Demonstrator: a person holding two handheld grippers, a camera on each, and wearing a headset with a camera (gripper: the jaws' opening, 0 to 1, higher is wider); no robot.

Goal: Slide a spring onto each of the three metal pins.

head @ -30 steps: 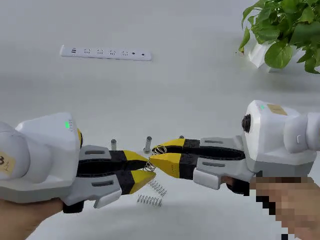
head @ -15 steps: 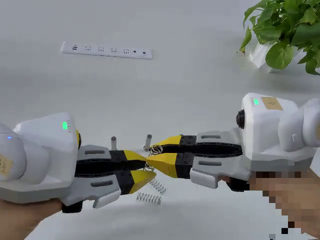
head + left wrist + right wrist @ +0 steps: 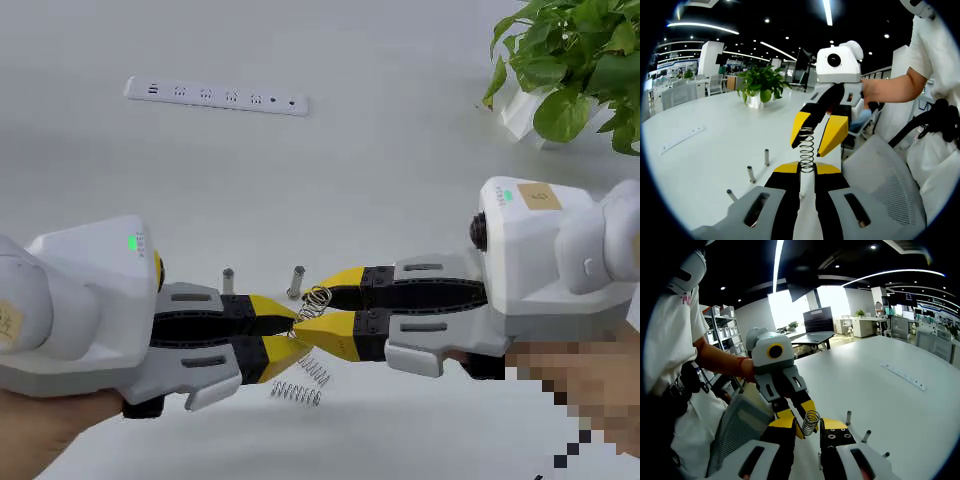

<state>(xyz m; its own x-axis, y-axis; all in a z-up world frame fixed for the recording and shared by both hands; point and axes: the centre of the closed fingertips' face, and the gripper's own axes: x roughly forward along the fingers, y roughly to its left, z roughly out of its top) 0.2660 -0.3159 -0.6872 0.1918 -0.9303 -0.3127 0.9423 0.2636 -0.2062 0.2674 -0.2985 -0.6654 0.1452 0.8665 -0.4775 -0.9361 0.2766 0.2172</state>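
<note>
A small coil spring [image 3: 316, 298] hangs in the air between the two grippers. My left gripper [image 3: 293, 330] comes in from the left, shut on the spring's near end [image 3: 806, 152]. My right gripper [image 3: 312, 308] comes in from the right, its jaws apart around the spring's other end [image 3: 811, 421]. Two upright metal pins [image 3: 228, 280] [image 3: 297, 281] stand on the table just behind the tips. All three pins show bare in the left gripper view [image 3: 766, 156] [image 3: 750, 174] [image 3: 730, 194]. Two loose springs [image 3: 314, 369] [image 3: 295, 392] lie on the table below the tips.
A white power strip [image 3: 215, 96] lies at the far left of the white table [image 3: 400, 180]. A potted plant [image 3: 570, 60] stands at the far right. A mesh chair [image 3: 890, 175] and the person's body are on the near side.
My right gripper has edged a little to the left, closer over the spring's end. The left gripper keeps hold of the spring and has barely moved.
</note>
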